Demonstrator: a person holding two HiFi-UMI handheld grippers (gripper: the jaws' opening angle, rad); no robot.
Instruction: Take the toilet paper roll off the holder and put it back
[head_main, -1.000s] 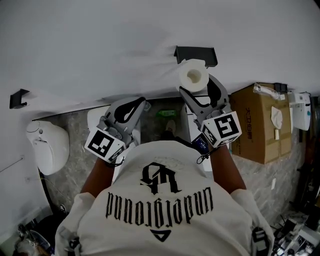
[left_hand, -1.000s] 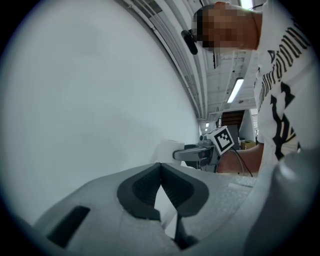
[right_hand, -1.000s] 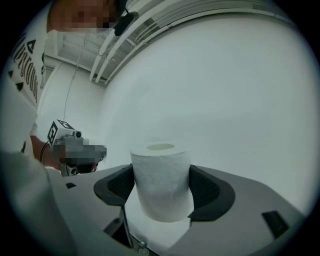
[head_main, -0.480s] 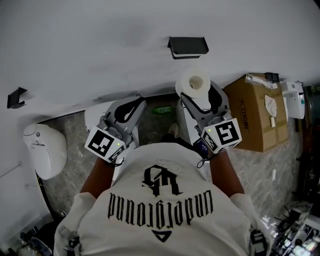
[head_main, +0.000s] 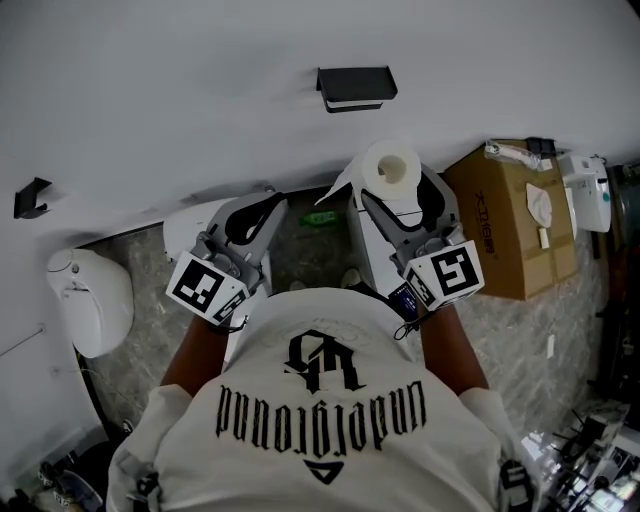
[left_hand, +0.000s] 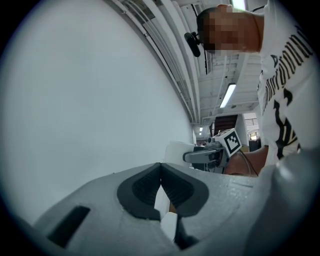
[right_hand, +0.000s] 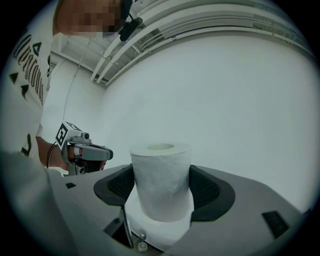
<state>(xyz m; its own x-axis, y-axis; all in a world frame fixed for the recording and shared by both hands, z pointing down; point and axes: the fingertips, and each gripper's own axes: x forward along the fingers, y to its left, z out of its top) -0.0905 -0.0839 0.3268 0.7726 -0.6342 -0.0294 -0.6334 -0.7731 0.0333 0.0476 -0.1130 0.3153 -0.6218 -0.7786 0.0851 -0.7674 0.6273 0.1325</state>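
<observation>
The white toilet paper roll (head_main: 390, 169) sits between the jaws of my right gripper (head_main: 396, 190), which is shut on it. Its hollow core faces up and a loose sheet (head_main: 334, 191) trails to the left. The black holder (head_main: 355, 88) is on the white wall above the roll, well apart from it. In the right gripper view the roll (right_hand: 161, 186) stands upright between the dark pads (right_hand: 212, 192). My left gripper (head_main: 270, 204) hangs lower left of the roll with its jaws closed on nothing; its tips meet (left_hand: 160, 166).
A cardboard box (head_main: 508, 225) stands on the floor at the right, with a white device (head_main: 585, 192) beyond it. A white toilet (head_main: 92, 296) is at the left, under a small black bracket (head_main: 31, 196). A white cabinet top (head_main: 190, 226) lies below the grippers.
The roll was right at the holder a second ago; my right gripper has carried it down and away from the holder. A loose sheet now trails left. The left gripper barely moved.
</observation>
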